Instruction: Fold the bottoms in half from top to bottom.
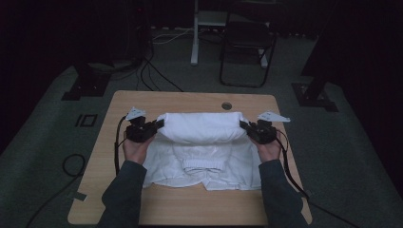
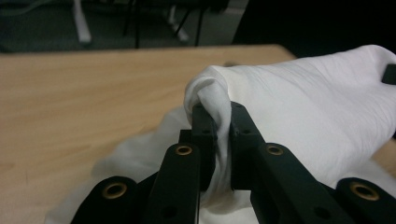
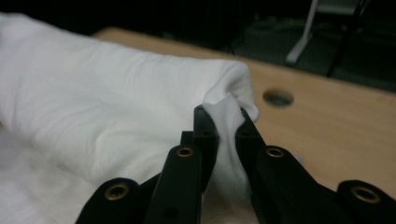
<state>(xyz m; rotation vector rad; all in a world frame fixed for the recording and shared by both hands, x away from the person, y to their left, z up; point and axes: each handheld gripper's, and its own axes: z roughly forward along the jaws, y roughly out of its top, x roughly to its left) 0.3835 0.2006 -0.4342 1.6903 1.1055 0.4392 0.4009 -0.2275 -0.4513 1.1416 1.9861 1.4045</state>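
On the left of the high view, the left gripper [image 1: 160, 124] is clamped on the left end of a white garment [image 1: 202, 142], its jaws pinching a bunched fold of the cloth, as the left gripper view [image 2: 222, 122] shows close up. The garment lies across the middle of the wooden table [image 1: 190, 204], its far part lifted into a rounded roll stretched between both grippers, its near part spread flat with a ribbed collar [image 1: 203, 164] facing the person. On the right, the right gripper [image 1: 244, 125] grips the roll's other end, cloth squeezed between its jaws [image 3: 228, 122], near a round hole [image 1: 226, 106] in the tabletop
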